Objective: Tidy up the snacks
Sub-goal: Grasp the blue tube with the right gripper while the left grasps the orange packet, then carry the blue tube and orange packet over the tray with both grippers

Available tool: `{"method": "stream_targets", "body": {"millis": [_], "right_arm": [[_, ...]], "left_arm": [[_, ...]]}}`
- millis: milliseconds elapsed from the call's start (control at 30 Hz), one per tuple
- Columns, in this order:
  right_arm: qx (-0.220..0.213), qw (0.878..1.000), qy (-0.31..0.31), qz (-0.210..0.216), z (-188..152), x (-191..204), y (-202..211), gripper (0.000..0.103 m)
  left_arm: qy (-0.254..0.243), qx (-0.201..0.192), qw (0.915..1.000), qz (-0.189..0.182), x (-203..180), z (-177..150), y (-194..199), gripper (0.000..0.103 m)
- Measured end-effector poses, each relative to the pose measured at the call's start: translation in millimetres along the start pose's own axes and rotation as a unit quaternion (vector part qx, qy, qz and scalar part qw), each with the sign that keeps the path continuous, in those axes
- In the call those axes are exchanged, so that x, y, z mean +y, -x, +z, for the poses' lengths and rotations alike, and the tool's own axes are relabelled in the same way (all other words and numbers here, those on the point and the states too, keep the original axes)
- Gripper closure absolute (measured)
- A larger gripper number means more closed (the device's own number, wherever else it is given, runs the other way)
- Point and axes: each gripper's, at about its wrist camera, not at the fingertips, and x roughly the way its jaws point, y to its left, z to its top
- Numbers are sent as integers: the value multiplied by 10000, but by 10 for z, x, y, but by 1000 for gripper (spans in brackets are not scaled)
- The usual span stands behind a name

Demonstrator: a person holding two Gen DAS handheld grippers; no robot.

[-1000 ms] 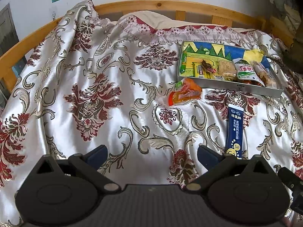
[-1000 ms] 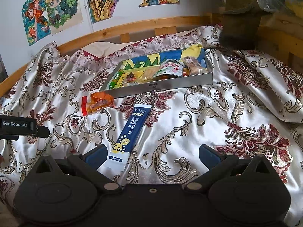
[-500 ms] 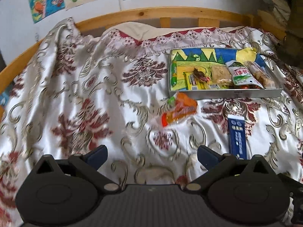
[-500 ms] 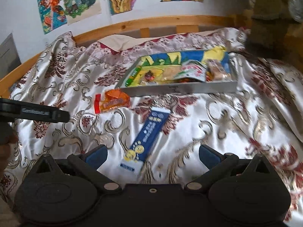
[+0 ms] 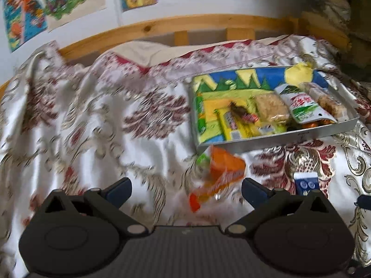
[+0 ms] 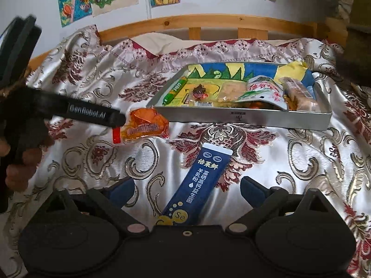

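Note:
A metal tray (image 5: 278, 139) (image 6: 243, 117) with a painted bottom lies on the bed and holds several snack packs. An orange snack pack (image 5: 222, 171) (image 6: 146, 127) lies on the bedspread just in front of the tray's left corner. A dark blue stick sachet (image 6: 199, 180) (image 5: 306, 183) lies nearer, to its right. My left gripper (image 5: 186, 190) is open, its jaws wide around the orange pack's near end. In the right wrist view the left gripper (image 6: 116, 118) reaches the orange pack's left edge. My right gripper (image 6: 186, 192) is open, its jaws either side of the blue sachet.
A white and red patterned satin bedspread (image 5: 92, 127) covers the bed. A wooden bed rail (image 5: 185, 23) (image 6: 208, 22) runs along the back under a wall with drawings. Dark cloth (image 6: 357, 53) lies at the far right.
Both grippers have moved forward and down. The left one has closed in on the orange pack, the right one on the blue sachet. Both stay open.

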Motion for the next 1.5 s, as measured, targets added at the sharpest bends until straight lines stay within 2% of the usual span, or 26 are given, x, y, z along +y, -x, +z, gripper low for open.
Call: {"method": "stream_targets", "body": {"millis": [67, 267, 400, 500, 533, 600, 667, 733, 1033, 1133, 1267, 1500], "right_arm": [[18, 10000, -38, -23, -7, 7, -86, 12], [278, 9996, -105, -31, -24, 20, -319, 20], [498, 9984, -219, -121, -44, 22, -429, 28], [591, 9976, -336, -155, -66, -3, -466, 39], [606, 9973, -363, -187, -70, -15, -477, 42], [617, 9970, -418, -224, -77, -33, -487, 46], [594, 9971, -399, -241, -80, -33, -487, 49], [578, 9974, -348, -254, -84, -16, -484, 53], [468, 9980, -334, -253, -72, -31, -442, 64], [411, 9983, -299, -272, -53, -32, -398, 66], [314, 9987, -266, -314, -39, -19, -321, 66], [-54, 9990, -181, -407, 40, -44, -144, 66]], "left_arm": [[-147, -91, 9997, -163, 12, 43, -106, 0], [-259, 97, 9977, -626, 29, 82, -496, 0], [-399, 328, 9953, -816, -20, 84, -688, 0], [-307, 415, 9945, -910, -28, 89, -779, 2], [-254, 467, 9943, -928, -25, 84, -810, 5], [-215, 590, 9920, -1097, -18, 77, -848, 19], [-191, 597, 9894, -1313, -20, 71, -842, 44], [-216, 613, 9870, -1471, -52, 75, -830, 58], [3, 537, 9887, -1403, -68, 19, -679, 62], [97, 514, 9886, -1414, -63, -9, -564, 62], [168, 594, 9863, -1530, -50, -40, -442, 70], [292, 533, 9882, -1407, -114, -85, -229, 71]]}}
